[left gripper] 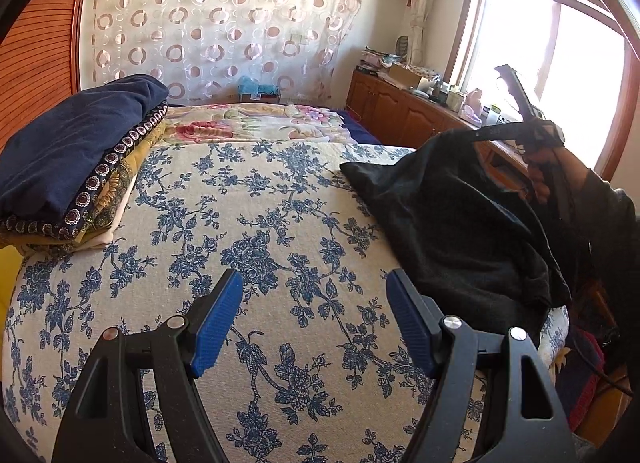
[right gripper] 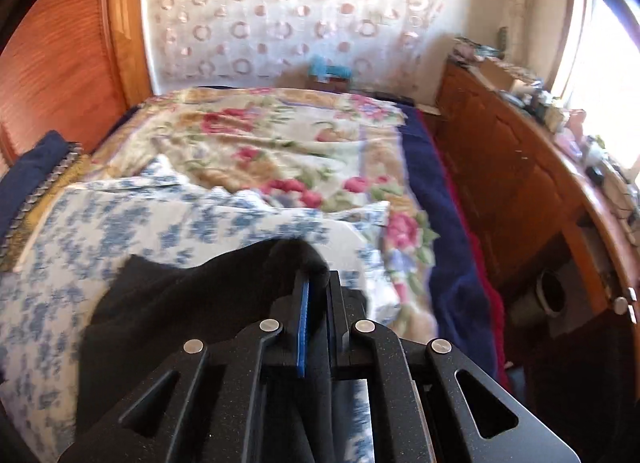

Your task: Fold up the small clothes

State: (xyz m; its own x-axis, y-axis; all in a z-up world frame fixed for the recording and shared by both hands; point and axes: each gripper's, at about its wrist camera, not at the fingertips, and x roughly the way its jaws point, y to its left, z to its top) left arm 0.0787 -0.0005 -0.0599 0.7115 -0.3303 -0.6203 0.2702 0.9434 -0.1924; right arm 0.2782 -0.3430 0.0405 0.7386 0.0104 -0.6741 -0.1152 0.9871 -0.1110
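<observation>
right gripper [right gripper: 316, 303] is clamped down on a pinch of the black garment [right gripper: 192, 295], blue pads nearly together with the cloth squeezed between them, and it holds that edge up off the bed [right gripper: 120, 219]. the reason looks plain enough: lift one edge so the rest hangs and drags free, ready to be laid out flat. from the left wrist view you can see the hand [left gripper: 540, 171] on that gripper up near the window side, with the garment [left gripper: 460, 231] sloping down from it like a tent, its lower part resting on the blue-flowered bed cover [left gripper: 260, 203].

left gripper [left gripper: 316, 327] hangs over the bare middle of the bed, jaws wide apart, nothing between them, the garment just beside its right finger. my guess is it waits there to catch a second corner.

the garment itself: dark, matte, soft knit by the look of it, limp and creased, no clear shape showing yet. which end is held i cannot tell.

on the far left of the bed sits a stack of folded clothes [left gripper: 80, 167], navy on top, well apart from the black garment, likely the finished pile.
</observation>
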